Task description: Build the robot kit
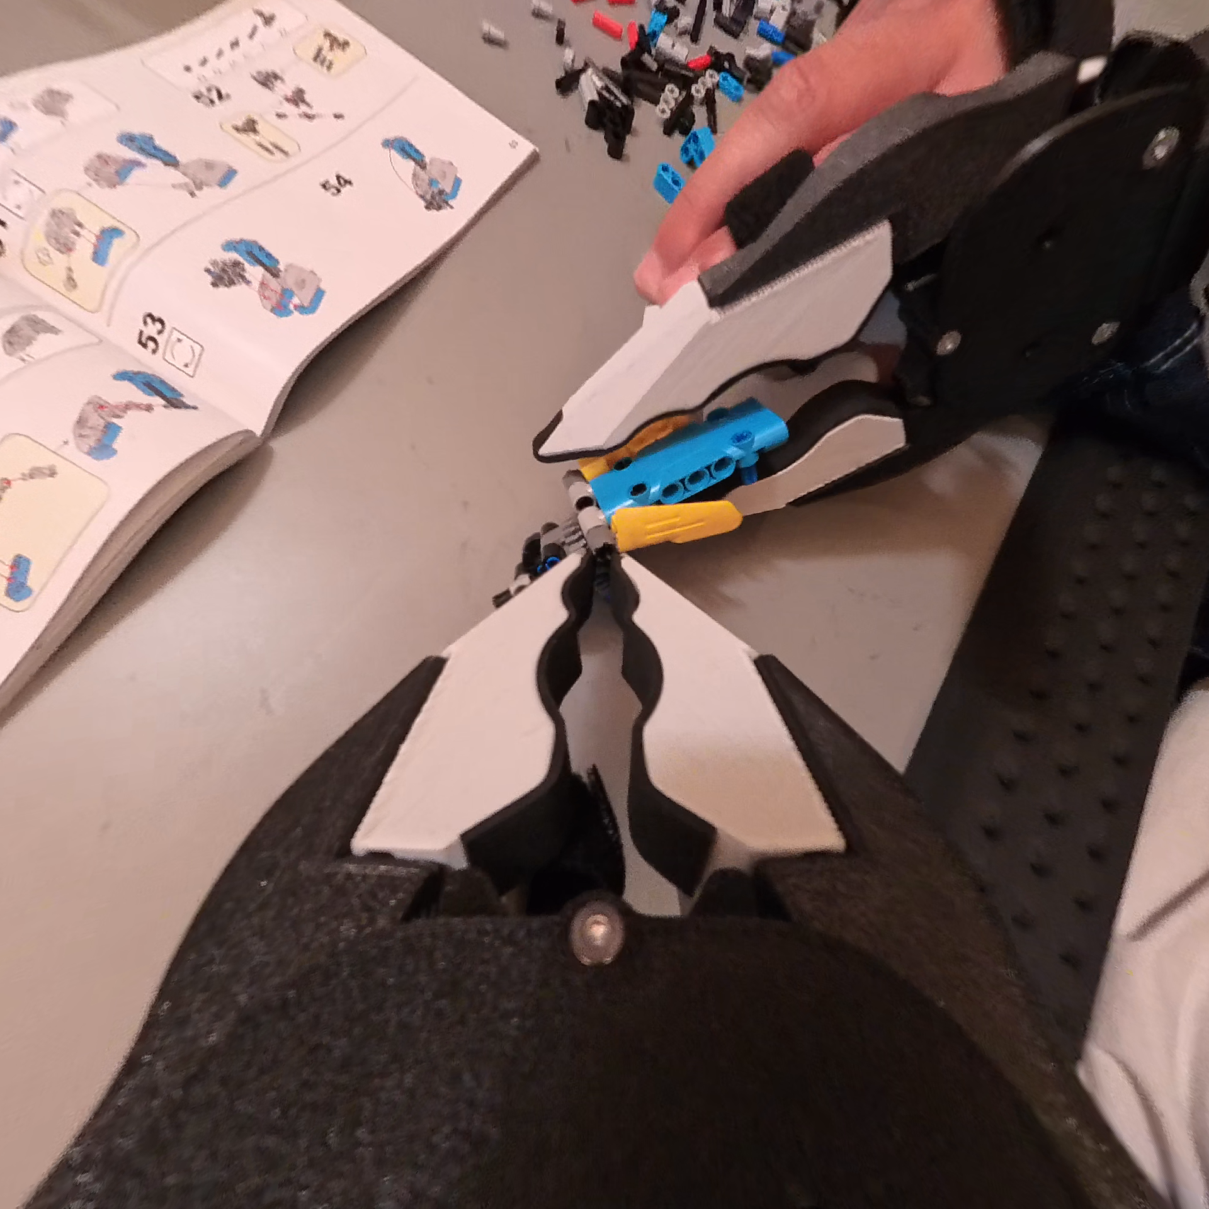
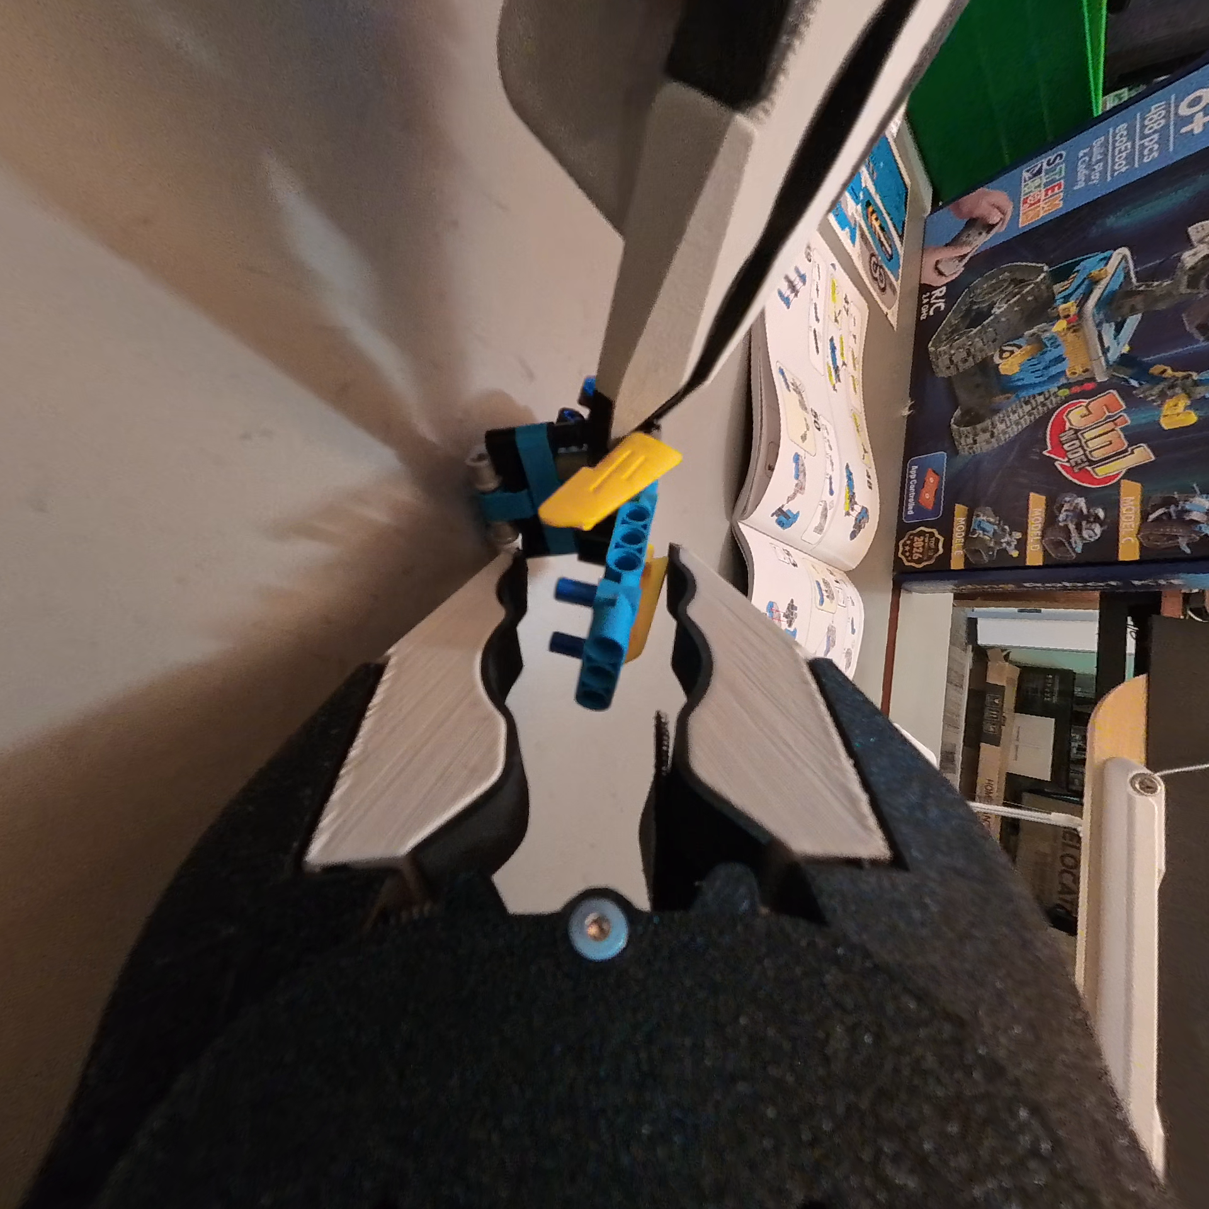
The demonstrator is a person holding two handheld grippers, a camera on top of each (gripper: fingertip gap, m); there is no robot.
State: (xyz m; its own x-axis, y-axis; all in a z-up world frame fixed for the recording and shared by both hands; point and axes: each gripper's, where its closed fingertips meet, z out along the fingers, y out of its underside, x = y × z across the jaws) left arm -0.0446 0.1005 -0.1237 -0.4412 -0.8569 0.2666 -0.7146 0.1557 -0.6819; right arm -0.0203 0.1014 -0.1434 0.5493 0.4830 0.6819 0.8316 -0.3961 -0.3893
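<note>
The model (image 1: pixel 680 481) is blue with yellow flaps and grey-black ends. The grippers' fingers (image 1: pixel 484 733) are white, black-edged. At ten o'clock, a white booklet (image 1: pixel 275 216).

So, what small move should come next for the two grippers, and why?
Probably press the left gripper gently toward the right gripper: its tips pinch the dark end piece right beside the blue beam, which lies between the right gripper's fingers.
</note>
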